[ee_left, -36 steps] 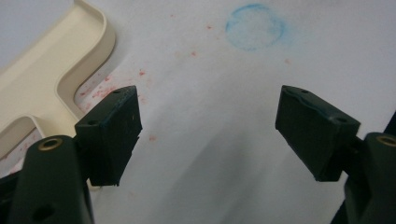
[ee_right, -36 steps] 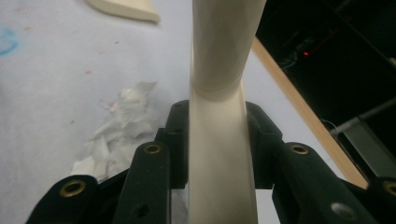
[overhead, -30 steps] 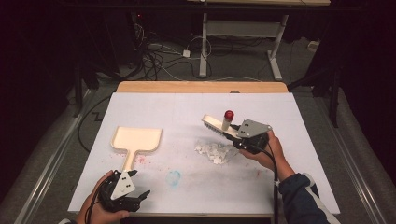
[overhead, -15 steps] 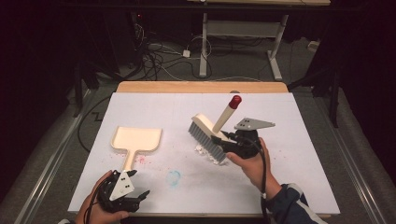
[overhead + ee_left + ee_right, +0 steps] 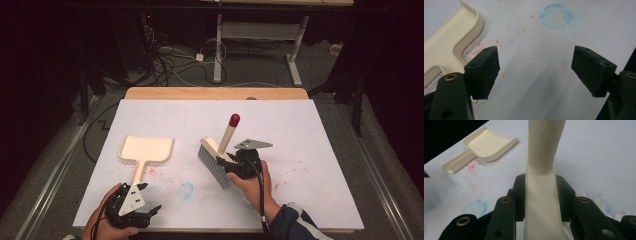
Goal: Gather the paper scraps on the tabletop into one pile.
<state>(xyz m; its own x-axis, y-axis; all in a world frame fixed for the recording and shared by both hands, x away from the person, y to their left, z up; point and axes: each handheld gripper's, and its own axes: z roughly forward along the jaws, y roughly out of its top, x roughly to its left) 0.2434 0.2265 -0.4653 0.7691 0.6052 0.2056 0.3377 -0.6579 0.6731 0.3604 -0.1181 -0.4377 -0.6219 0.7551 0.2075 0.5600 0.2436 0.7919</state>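
Right gripper view: the cream brush handle [image 5: 541,195] is seen clamped between the closed jaws of the right gripper [image 5: 541,202], rising straight ahead of them. From the high view, the brush's grey bristles [image 5: 214,165] hang below and to the left of those jaws, over the white table sheet [image 5: 310,130]. Sweeping is best done with the bristles laid flat and drawn toward the cream dustpan [image 5: 146,150]. The left gripper [image 5: 536,72] is held open and empty, the dustpan's handle just outside its left jaw; that handle should be steadied first.
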